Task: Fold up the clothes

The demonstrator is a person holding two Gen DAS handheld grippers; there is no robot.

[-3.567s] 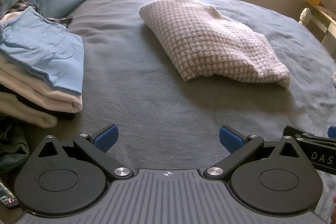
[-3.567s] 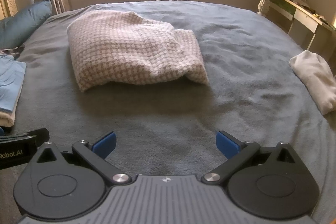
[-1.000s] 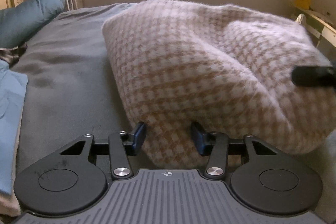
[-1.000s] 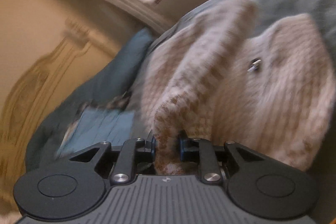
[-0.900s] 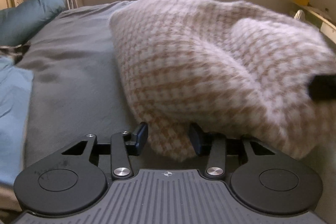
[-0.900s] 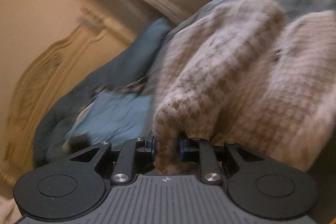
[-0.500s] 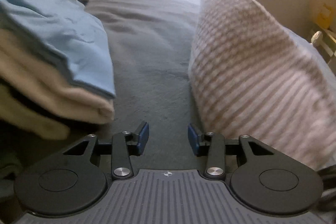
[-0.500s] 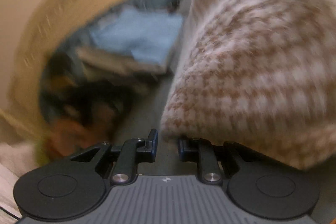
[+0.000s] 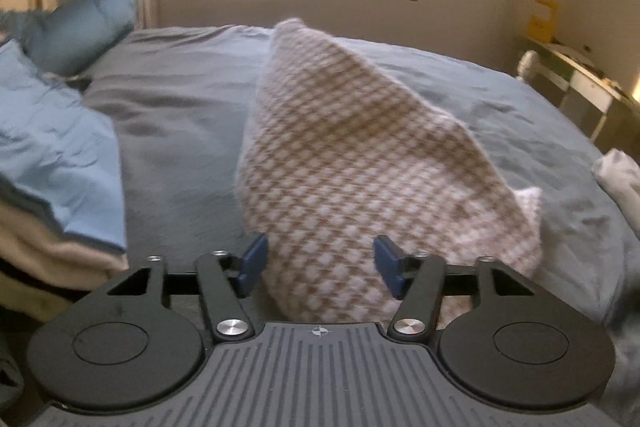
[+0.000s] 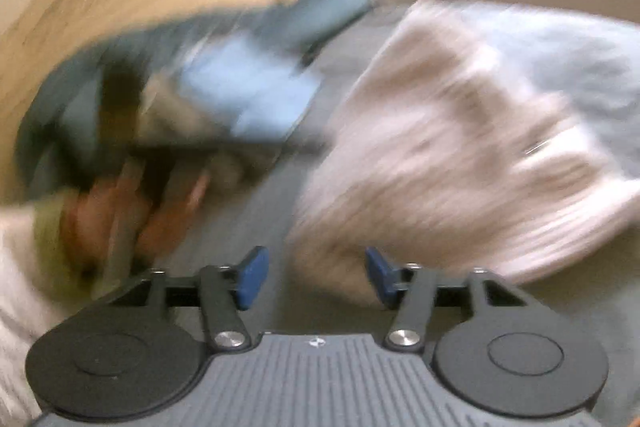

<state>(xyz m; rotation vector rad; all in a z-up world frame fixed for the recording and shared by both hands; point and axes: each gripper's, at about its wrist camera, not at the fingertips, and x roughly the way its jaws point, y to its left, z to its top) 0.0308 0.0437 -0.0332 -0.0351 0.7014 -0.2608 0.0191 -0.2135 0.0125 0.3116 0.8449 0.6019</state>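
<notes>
On the grey bed (image 9: 192, 115), my left gripper (image 9: 320, 263) and right gripper (image 10: 314, 273) have spread, releasing the houndstooth sweater (image 9: 352, 163). Only my left view shows it sharply; the right is blurred.

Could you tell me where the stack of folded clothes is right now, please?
In the left wrist view, the stack of folded clothes lies at the left edge of the bed, left of the checked sweater.

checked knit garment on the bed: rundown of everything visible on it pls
The checked knit garment is a fuzzy tan-and-white houndstooth knit, folded into a thick bundle that narrows toward the window. It lies on the grey-blue bedspread, right of the stack of folded clothes. Its near end sits between the open fingers of the left gripper; contact with the blue pads is unclear. The right wrist view shows it only as blur.
</notes>
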